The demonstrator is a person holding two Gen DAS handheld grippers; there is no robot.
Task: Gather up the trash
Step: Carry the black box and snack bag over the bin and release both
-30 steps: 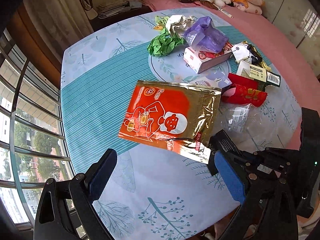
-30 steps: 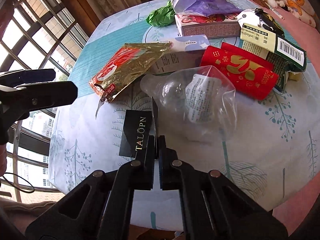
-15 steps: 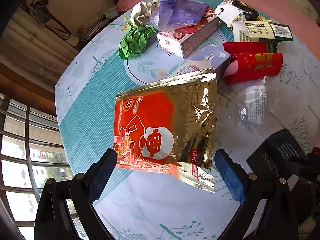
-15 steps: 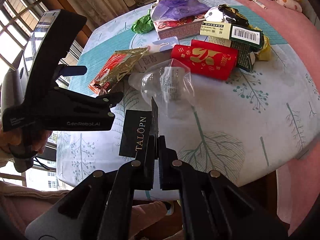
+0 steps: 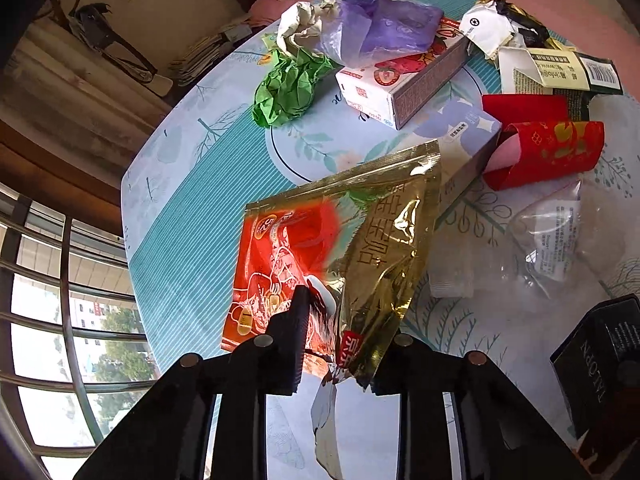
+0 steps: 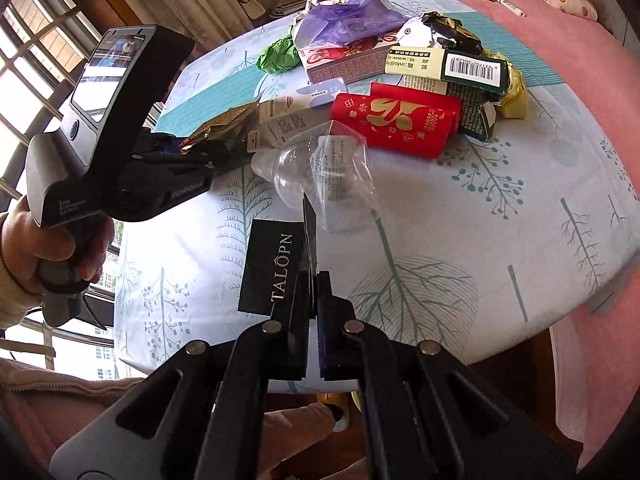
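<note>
Left wrist view first: the left gripper [image 5: 334, 344] is being seen closed down tight on the near edge of the red-and-gold foil pouch [image 5: 336, 264], and the pouch is being held tilted up over the patterned tablecloth [image 5: 192, 208]. Behind it, a crumpled green paper [image 5: 290, 88], a purple plastic bag [image 5: 384, 32] draped on a strawberry-printed box [image 5: 404, 84], a red paper roll [image 5: 548, 144] and a clear plastic wrapper [image 5: 548, 240] are being shown lying on the cloth. At the right edge, the black TALOPN card [image 5: 600, 368] is being caught in frame.

Right wrist view now: the right gripper [image 6: 310, 308] is being seen pinched shut on that black card [image 6: 272, 264], which is being held upright above the table's near side. The clear wrapper [image 6: 328, 168] is lying just beyond it, the red roll [image 6: 396, 124] farther back. On the left, the other gripper [image 6: 208, 152] is being gripped by a hand [image 6: 60, 248], its fingers clamped on the gold pouch [image 6: 228, 124].
</note>
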